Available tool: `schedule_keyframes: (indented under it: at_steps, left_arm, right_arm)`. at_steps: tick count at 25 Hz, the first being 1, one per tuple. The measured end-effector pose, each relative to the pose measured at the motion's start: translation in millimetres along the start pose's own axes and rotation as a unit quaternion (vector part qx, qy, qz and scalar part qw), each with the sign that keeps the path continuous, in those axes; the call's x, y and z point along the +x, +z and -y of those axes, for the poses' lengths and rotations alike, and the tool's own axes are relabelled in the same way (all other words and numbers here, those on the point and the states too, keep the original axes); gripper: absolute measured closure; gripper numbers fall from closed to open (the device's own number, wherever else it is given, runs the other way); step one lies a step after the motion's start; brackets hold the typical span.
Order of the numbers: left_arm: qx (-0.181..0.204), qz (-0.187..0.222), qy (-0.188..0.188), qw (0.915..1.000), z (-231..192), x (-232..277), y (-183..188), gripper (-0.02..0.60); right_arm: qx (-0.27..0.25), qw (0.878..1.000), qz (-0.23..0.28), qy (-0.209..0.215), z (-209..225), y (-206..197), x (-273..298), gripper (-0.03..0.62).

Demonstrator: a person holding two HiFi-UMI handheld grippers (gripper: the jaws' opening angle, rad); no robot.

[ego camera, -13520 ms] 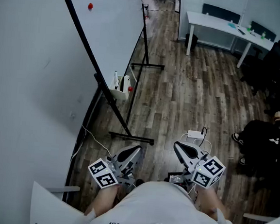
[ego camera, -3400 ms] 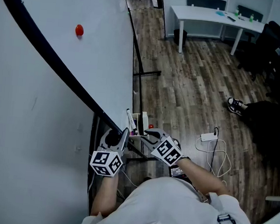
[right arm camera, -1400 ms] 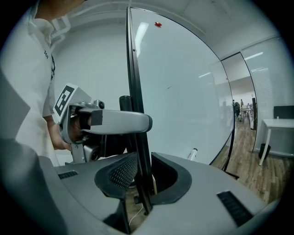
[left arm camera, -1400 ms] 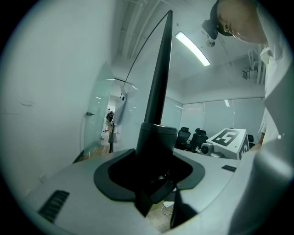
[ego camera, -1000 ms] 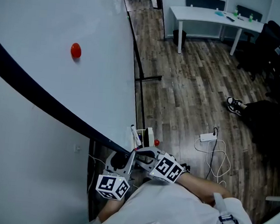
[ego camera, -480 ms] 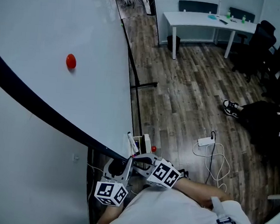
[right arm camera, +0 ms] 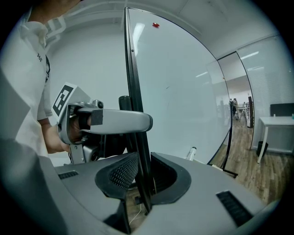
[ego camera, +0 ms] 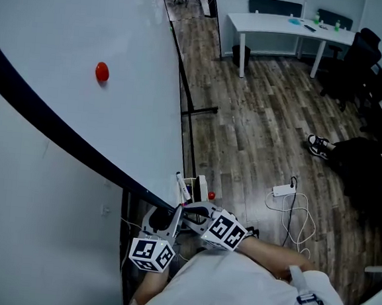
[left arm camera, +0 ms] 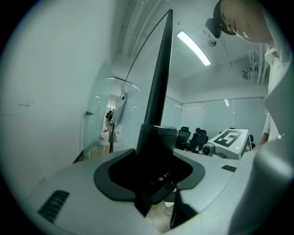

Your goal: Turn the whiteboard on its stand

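The whiteboard [ego camera: 88, 33] hangs tilted on its stand [ego camera: 190, 142], and both tools are at its near lower corner. The right gripper [right arm camera: 143, 183] is clamped on the thin black frame [right arm camera: 135, 92], and the left gripper [left arm camera: 151, 183] grips a dark round post [left arm camera: 156, 137] just where that frame rises, its jaws set wide around it. The likeliest trouble, as I judge it, is the right pads sliding along so narrow an edge once the board starts to swing, which would let the corner drop or snap back. The tray [ego camera: 198, 182] on the bottom edge holds markers [ego camera: 183, 186] that could spill as the tilt grows (the red magnet [ego camera: 102, 72] may slide too), and a pull off the pivot line could shift the stand's feet toward the loose cable [ego camera: 293, 204] on the floor. The board bears no writing. No brand can be read anywhere; print on the person's shirt is too small to read.
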State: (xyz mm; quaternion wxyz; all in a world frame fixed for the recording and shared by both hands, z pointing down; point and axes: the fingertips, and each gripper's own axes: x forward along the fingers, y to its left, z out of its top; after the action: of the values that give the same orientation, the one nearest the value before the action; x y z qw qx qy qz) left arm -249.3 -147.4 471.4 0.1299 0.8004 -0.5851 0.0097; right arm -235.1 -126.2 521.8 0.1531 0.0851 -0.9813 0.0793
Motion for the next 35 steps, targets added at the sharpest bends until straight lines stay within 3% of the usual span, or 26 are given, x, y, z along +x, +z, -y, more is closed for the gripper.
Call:
schedule_keyframes:
  at_steps: [9,35]
  left_arm:
    - [0.000,0.001,0.001,1.0000,-14.9,9.6,6.7,0.380]
    - [0.005,0.006,-0.001,1.0000,-75.1,57.5,24.2,0.380]
  right_arm:
    - [0.007,1.000,0.002,-0.031,23.7,3.7,1.6,0.494]
    - [0.017,0.998,-0.015,-0.066,57.8,-13.6,-15.8,0.494]
